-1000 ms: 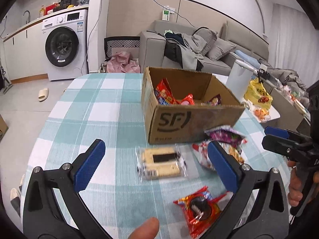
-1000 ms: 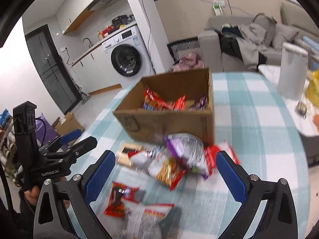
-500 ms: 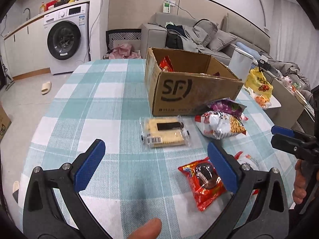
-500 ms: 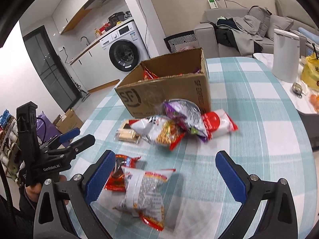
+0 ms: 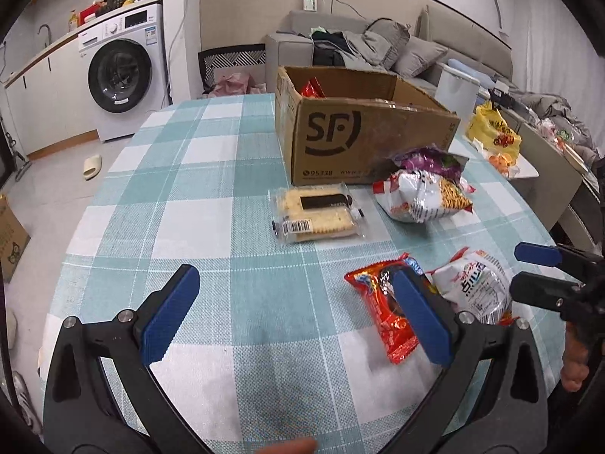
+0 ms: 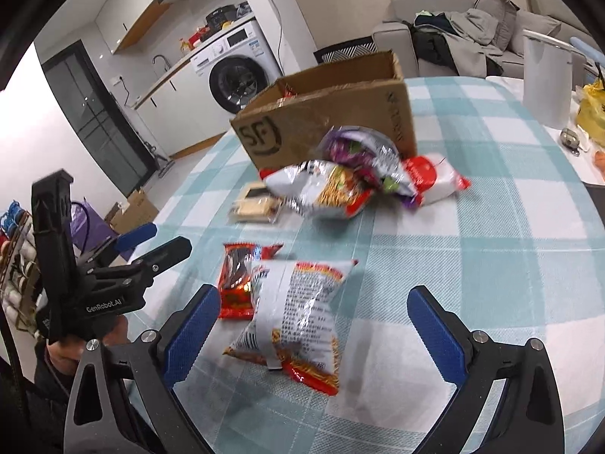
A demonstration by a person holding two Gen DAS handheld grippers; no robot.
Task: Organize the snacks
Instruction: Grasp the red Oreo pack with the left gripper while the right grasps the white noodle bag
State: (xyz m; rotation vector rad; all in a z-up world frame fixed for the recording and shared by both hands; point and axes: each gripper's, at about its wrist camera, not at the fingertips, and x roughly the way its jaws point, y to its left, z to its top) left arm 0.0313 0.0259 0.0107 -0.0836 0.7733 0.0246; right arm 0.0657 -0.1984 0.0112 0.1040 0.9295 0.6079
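An open cardboard box (image 5: 363, 140) marked SF holds red snack packs on the checked tablecloth (image 5: 196, 196); it also shows in the right wrist view (image 6: 340, 109). In front of it lie a clear cracker pack (image 5: 317, 215), a white noodle-snack bag (image 5: 423, 196), a purple bag (image 5: 431, 159), a red cake pack (image 5: 385, 314) and a white-red bag (image 6: 298, 310). My left gripper (image 5: 295, 321) is open and empty, near the red pack. My right gripper (image 6: 314, 329) is open, hovering over the white-red bag.
A white bin (image 6: 548, 79) and a yellow bag (image 5: 491, 132) stand on a side table at the right. A washing machine (image 5: 121, 79) and a grey sofa (image 5: 363, 49) are behind the table. The table's near edge curves below both grippers.
Both grippers have pulled back and down from the box toward the near side of the table. The loose packs now lie closer in front of them. Both stay open.
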